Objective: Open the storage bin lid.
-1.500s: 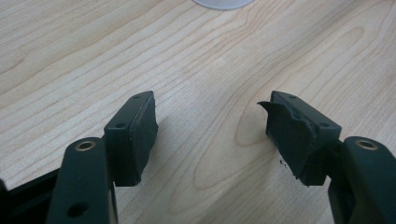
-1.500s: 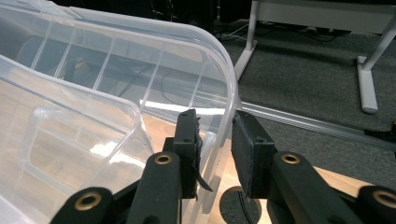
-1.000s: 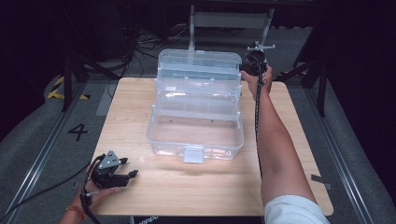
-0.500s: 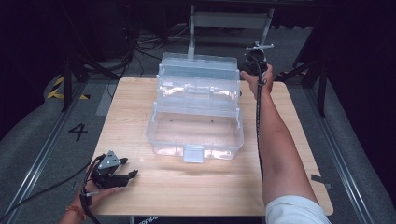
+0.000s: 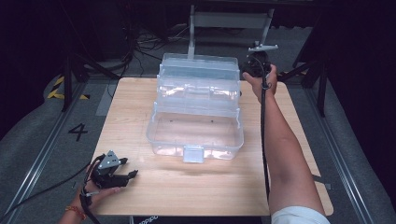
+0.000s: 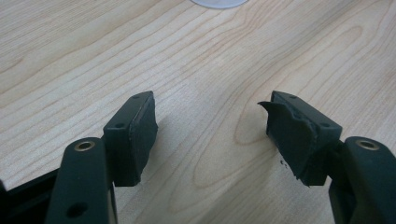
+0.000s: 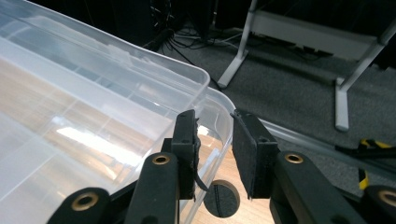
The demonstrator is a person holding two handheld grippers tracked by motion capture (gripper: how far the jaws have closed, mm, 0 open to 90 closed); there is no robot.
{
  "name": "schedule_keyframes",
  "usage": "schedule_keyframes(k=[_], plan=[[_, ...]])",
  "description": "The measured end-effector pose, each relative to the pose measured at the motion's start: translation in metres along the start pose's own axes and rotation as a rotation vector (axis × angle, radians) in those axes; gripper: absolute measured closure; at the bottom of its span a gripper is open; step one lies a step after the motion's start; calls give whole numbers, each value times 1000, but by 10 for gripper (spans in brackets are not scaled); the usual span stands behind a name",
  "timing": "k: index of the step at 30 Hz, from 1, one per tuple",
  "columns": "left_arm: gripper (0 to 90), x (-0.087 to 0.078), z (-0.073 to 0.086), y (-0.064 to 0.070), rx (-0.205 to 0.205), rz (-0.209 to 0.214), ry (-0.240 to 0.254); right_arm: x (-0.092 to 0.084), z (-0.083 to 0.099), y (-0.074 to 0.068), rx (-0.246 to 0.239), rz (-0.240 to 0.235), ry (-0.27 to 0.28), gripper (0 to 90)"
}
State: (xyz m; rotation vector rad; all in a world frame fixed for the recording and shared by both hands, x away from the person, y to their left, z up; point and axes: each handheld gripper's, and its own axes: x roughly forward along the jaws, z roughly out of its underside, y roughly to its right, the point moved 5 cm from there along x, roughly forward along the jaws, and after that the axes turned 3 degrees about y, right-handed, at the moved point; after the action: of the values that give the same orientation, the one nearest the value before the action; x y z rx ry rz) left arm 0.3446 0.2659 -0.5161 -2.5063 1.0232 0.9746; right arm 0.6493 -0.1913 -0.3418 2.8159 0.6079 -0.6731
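The clear plastic box (image 5: 196,112) stands open in the middle of the wooden table (image 5: 140,98), its lid and inner trays stepped back toward the far edge and its latch tab facing the person.

The right arm stretches straight out along the box's right side, forearm raised off the table, with the right gripper (image 5: 254,65) held up at the box's far right corner. In the right gripper view its 2 jaws stand a narrow gap apart, straddling the rim of the box (image 7: 219,112) at that corner; whether the pads press on the plastic cannot be told. A black cable (image 5: 263,126) trails back along the forearm.

The left gripper (image 5: 112,170) rests low on the table, well in front of the box's near left corner, the hand curled under it. Its jaws stand wide apart over bare wood with nothing between them.

Beyond the box a grey metal stand (image 5: 231,21) rises from the floor, and a number 4 (image 5: 77,131) is marked on the floor left of the box.
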Motion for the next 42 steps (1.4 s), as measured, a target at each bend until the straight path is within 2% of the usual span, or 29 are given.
schedule_keyframes(k=[2, 6, 13, 15, 16, 21, 33, 42], plan=[[338, 0, 0, 0, 0, 0, 0, -4, 0, -1, -6, -1, 1, 708], [337, 0, 0, 0, 0, 1, 0, -26, -1, -4, -37, -10, 20, 707], [337, 0, 0, 0, 1, 1, -3, -52, 9, -9, -65, -19, 21, 703], [337, 0, 0, 0, 1, 0, -3, -55, 12, -10, -73, -23, 20, 702], [337, 0, 0, 0, 1, 0, -2, -62, 17, -14, -91, -30, 12, 701], [337, 0, 0, 0, 1, -1, -3, -76, 27, -23, -116, -58, 14, 698], [336, 0, 0, 0, -1, -3, -2, -104, 59, -47, -207, -121, -15, 669], [335, 0, 0, 0, -2, -4, -2, -118, 86, -50, -234, -150, -24, 653]])
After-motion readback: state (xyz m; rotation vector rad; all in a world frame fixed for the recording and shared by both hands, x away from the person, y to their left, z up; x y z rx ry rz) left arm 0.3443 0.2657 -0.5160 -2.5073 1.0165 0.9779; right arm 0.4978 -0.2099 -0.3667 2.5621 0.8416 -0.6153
